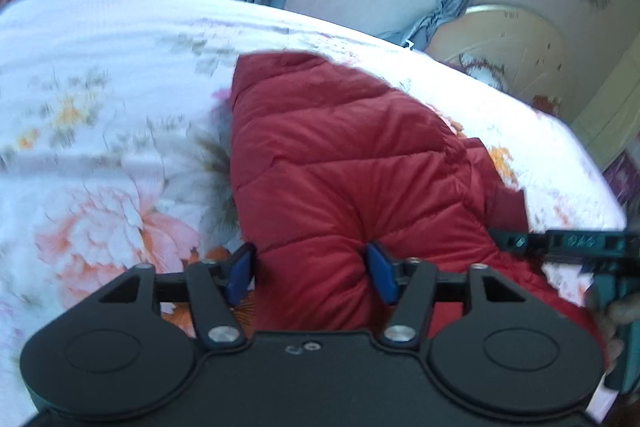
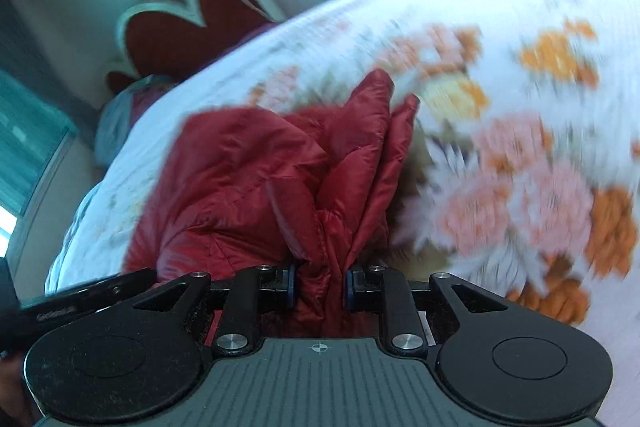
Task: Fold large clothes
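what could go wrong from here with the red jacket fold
1. The right gripper pinches only a bunched wad of the red puffer jacket; the slick quilted fabric may slip out.
2. The left gripper has its pads spread wide around a thick fold, so that side may sag or drag.
3. The two grippers sit close together and might collide.
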`<state>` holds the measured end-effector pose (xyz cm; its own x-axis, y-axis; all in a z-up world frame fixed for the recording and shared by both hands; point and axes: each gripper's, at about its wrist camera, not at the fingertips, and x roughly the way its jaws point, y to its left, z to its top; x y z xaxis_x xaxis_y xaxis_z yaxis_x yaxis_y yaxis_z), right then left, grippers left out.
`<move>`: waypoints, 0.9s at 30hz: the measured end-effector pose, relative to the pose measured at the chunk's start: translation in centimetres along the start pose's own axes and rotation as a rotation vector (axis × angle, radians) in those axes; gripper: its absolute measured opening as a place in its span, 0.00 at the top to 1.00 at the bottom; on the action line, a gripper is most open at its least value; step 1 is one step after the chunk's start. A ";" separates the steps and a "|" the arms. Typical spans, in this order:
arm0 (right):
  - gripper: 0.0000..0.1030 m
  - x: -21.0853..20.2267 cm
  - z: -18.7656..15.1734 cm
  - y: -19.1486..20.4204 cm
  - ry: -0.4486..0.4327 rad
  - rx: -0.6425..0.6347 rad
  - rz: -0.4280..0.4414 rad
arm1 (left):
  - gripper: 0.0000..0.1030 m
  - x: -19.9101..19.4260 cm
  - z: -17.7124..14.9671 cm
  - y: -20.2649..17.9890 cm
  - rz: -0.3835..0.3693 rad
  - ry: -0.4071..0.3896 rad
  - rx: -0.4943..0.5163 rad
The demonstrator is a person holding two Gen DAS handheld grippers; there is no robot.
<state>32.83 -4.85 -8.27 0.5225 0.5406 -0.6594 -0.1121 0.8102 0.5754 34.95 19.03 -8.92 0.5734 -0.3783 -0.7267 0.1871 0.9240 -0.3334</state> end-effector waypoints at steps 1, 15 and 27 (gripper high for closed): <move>0.80 0.2 0.0 -0.3 -0.002 0.021 0.003 | 0.42 0.1 0.0 0.0 -0.001 -0.003 0.001; 0.80 -7.4 0.7 1.5 -0.241 -0.093 -0.022 | 0.45 -4.7 0.9 3.5 -0.028 -0.214 0.007; 0.94 3.7 4.1 7.1 -0.046 -0.340 -0.113 | 0.55 6.2 7.0 -3.6 -0.113 -0.067 0.217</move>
<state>37.49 1.96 -4.68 0.5845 0.4386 -0.6826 -0.3219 0.8976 0.3011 43.42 13.75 -8.07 0.5895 -0.4823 -0.6480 0.4158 0.8689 -0.2685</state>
